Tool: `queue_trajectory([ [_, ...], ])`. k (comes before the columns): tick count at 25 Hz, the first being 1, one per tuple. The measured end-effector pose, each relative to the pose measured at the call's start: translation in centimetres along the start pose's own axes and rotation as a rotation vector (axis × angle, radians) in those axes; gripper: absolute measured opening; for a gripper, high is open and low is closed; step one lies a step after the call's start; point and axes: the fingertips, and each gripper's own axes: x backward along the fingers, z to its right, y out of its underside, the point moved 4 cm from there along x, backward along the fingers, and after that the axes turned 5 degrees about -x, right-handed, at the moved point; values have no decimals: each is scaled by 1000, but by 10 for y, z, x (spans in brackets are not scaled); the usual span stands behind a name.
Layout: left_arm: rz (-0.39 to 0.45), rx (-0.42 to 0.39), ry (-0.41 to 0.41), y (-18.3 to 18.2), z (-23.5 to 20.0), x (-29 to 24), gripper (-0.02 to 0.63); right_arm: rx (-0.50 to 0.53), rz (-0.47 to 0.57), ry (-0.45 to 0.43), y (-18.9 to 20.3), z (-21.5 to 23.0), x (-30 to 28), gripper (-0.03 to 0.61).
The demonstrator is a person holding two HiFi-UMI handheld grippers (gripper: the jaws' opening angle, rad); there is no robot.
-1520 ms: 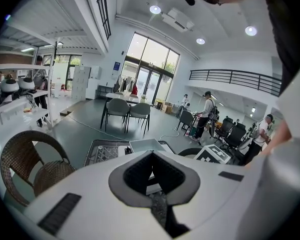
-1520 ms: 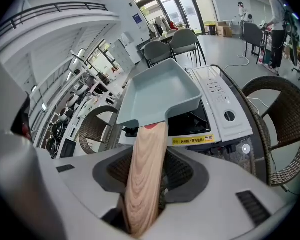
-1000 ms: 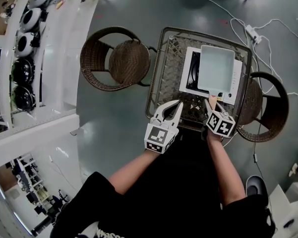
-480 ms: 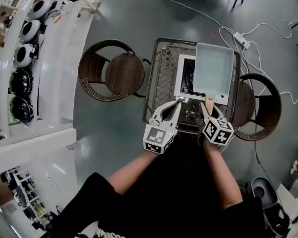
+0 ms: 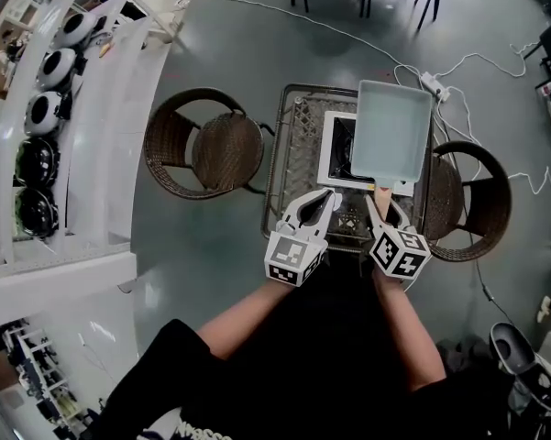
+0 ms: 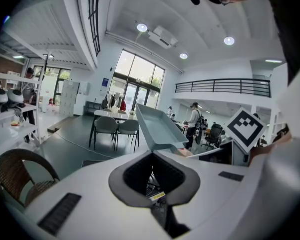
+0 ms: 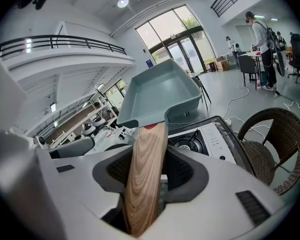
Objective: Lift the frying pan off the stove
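Observation:
A square pale-green frying pan [image 5: 391, 131] with a wooden handle [image 5: 382, 193] hangs in the air above the white stove [image 5: 335, 154]. The stove sits on a small wire-topped table [image 5: 293, 145]. My right gripper [image 5: 383, 205] is shut on the handle [image 7: 145, 169], and the pan [image 7: 159, 96] tilts up beyond it, clear of the stove's burner [image 7: 189, 144]. To the left of the handle, my left gripper [image 5: 323, 200] is over the table's near edge, shut and holding nothing. In the left gripper view the pan [image 6: 157, 126] shows raised at centre.
Wicker chairs stand on either side of the table, one at the left [image 5: 206, 145] and one at the right [image 5: 468, 200]. White shelving [image 5: 64, 108] with round helmets runs along the far left. A cable with a power strip [image 5: 431, 82] lies on the floor behind the table.
The right gripper has raised the pan off the stove, so more of the burner side shows beneath it. The left gripper stays by the table's near edge.

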Motion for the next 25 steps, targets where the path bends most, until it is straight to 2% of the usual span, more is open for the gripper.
queue_trajectory([
  [8,17,-10,8,-4,2,10,14,12,47,-8,-6,-11,12,175],
  [25,29,-7,8,-4,-4,18,14,-8,42,-2,-1,-14,11,175],
])
